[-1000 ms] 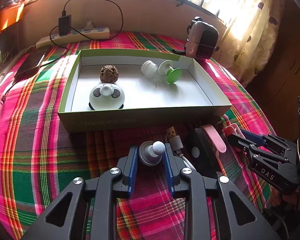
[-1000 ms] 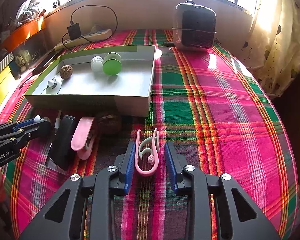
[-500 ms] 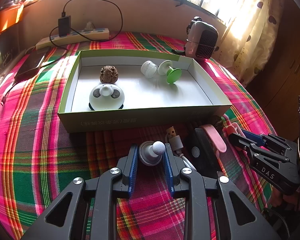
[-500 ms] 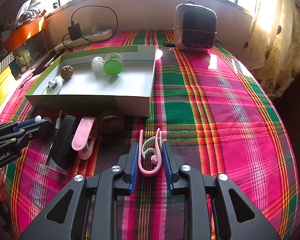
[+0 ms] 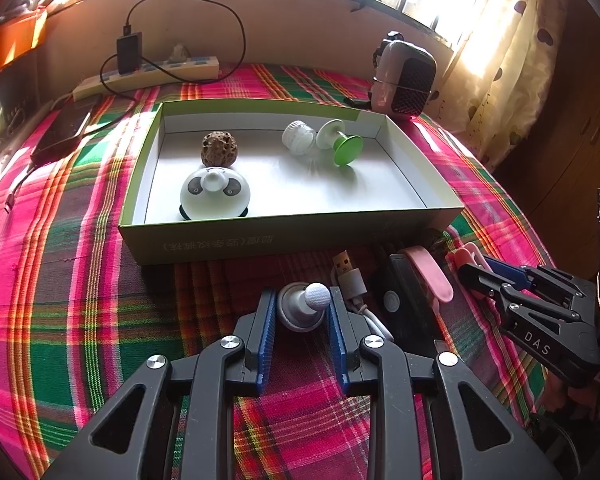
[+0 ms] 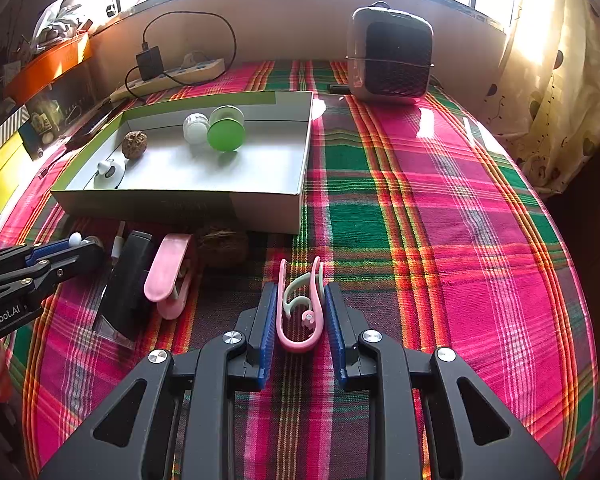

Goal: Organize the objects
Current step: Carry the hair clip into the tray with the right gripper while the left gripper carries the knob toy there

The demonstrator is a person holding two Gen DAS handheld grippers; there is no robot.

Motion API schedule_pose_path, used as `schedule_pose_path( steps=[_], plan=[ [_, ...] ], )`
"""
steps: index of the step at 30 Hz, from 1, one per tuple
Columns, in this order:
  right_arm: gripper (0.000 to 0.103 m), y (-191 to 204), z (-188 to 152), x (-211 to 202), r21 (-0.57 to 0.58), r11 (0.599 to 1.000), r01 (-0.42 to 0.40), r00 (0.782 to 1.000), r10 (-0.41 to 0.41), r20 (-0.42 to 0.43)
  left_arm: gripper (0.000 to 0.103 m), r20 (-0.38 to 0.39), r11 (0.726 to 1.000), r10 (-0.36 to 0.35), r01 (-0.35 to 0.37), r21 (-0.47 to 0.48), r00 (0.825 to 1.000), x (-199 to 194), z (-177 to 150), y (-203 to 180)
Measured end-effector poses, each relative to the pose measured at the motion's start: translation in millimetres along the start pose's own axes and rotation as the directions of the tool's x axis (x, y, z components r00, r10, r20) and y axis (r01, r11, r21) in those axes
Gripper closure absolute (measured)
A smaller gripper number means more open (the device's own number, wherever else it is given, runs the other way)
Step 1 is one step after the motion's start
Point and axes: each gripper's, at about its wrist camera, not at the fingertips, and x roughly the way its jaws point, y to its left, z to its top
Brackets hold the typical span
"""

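Observation:
My left gripper (image 5: 300, 304) is shut on a small grey knob with a white ball tip (image 5: 305, 306), low over the plaid cloth just in front of the green-rimmed box (image 5: 260, 240). My right gripper (image 6: 300, 308) is shut on a pink U-shaped clip with a pale green hook (image 6: 302, 312), right of the box (image 6: 236, 212). The box holds a panda-faced dome (image 5: 215, 194), a brown walnut (image 5: 219, 149), a white cap (image 5: 299, 137) and a green-and-white spool (image 5: 340, 142).
Between the grippers lie a USB cable end (image 5: 346, 270), a black device (image 6: 130, 280), a pink clip (image 6: 168, 268) and a second walnut (image 6: 223, 244). A small heater (image 6: 390, 62), a power strip (image 5: 148, 76) and a phone (image 5: 62, 130) stand at the back.
My right gripper closed on the pink clip and shifted slightly forward. My left gripper stayed shut on the knob without moving.

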Motion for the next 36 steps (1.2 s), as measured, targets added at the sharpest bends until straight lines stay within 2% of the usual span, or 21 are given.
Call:
schedule_pose_path(
  steps=[22, 36],
  plan=[
    [0.079, 0.3, 31.5, -18.7, -0.021, 0.999, -0.037, 0.997, 0.038, 0.074, 0.08, 0.057, 0.999, -0.008, 0.006, 0.04, 0.998, -13.5, 29.7, -9.7],
    [0.079, 4.9, 63.3, -6.0, -0.052, 0.997, -0.065, 0.994, 0.069, 0.082, 0.08, 0.061, 0.999, 0.008, -0.011, 0.044, 0.998, 0.5, 54.2, -8.0]
  ],
)
